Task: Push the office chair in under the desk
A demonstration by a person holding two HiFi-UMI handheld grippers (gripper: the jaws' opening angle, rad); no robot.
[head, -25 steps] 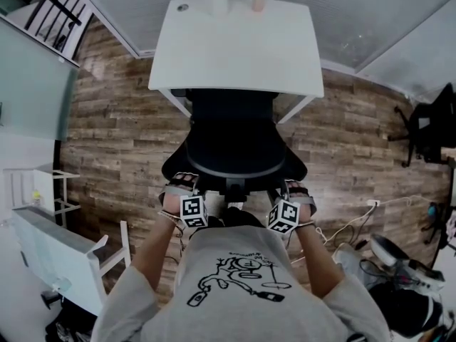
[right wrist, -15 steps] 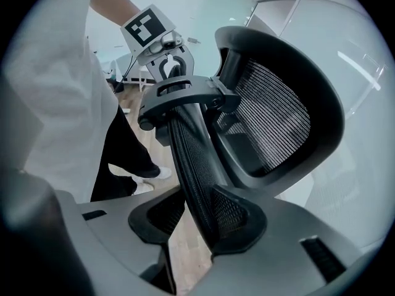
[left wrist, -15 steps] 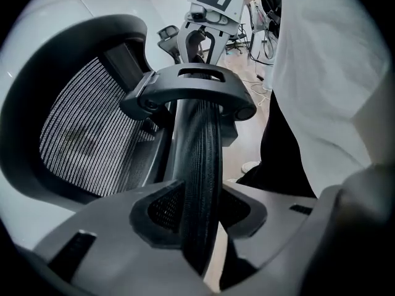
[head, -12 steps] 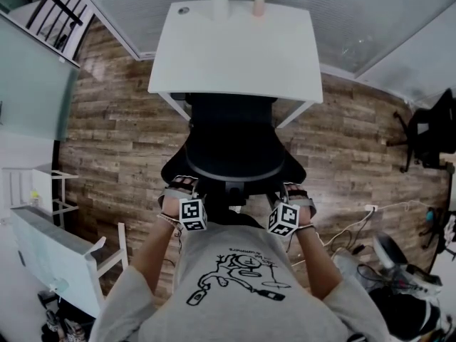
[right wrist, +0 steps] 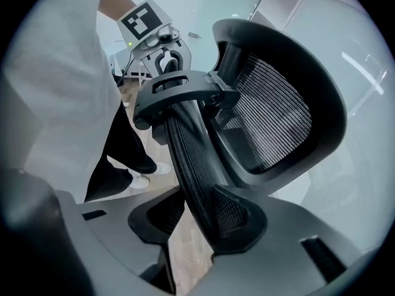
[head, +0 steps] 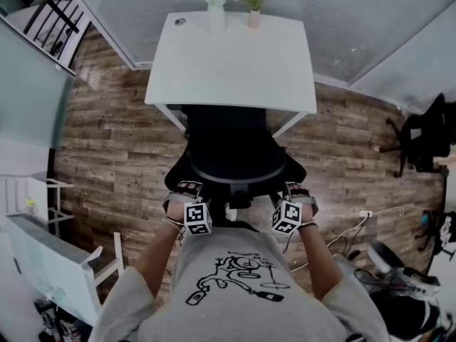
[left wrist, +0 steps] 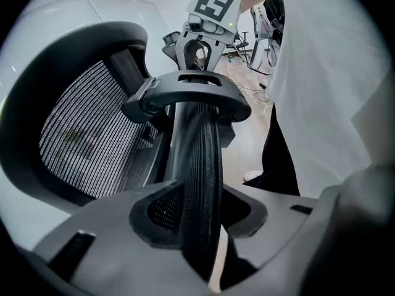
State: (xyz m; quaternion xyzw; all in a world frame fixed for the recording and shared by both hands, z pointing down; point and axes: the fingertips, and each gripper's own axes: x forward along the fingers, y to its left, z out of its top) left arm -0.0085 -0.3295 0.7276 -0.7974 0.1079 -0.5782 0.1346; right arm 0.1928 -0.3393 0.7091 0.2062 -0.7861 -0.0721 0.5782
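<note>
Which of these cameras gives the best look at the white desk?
The head view: the whole white desk shows from above, with the office chair at its near edge. Both gripper views are filled by the chair's mesh back; no desk can be made out there.

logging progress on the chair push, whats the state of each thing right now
desk: standing, two vases at its far edge
vases: upright
office chair: seat partly under the desk, backrest outside it
left gripper: shut on the office chair's backrest rim
right gripper: shut on the same backrest rim
</note>
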